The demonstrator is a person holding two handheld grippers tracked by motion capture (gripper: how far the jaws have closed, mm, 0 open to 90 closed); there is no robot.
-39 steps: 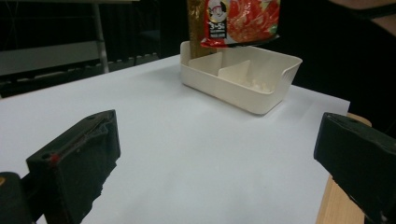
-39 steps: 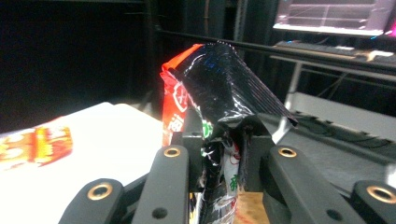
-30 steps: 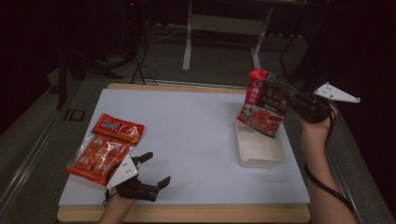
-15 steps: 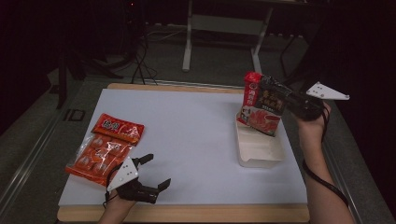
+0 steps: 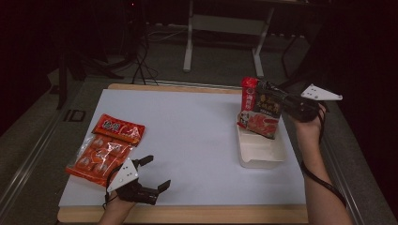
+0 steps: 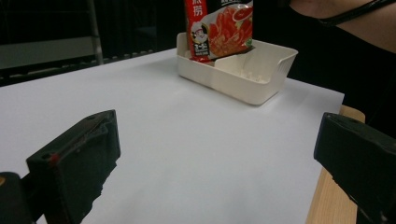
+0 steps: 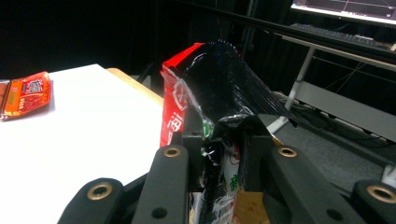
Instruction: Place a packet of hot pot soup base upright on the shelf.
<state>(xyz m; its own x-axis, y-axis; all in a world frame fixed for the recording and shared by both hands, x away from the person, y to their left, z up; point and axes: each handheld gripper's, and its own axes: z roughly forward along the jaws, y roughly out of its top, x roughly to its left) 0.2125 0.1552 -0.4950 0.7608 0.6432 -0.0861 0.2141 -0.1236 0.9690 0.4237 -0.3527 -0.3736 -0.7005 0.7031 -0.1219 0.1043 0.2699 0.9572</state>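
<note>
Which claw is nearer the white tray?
Right. The right claw holds the red pouch just above the white tray; the left claw rests open across the table.

Right gripper [image 5: 271, 104] at right desk edge, jaws clamped on upright red-and-black printed food pouch [image 5: 259, 108]; pouch bottom edge inside far end of cream rectangular plastic bin [image 5: 262, 151]. Left gripper [image 5: 154, 173] low at near-left edge of white-topped wooden desk [image 5: 187, 136], jaws spread, nothing between. Orange clear-windowed snack bag [image 5: 105, 149] flat just beside left gripper, on its far-left side.
</note>
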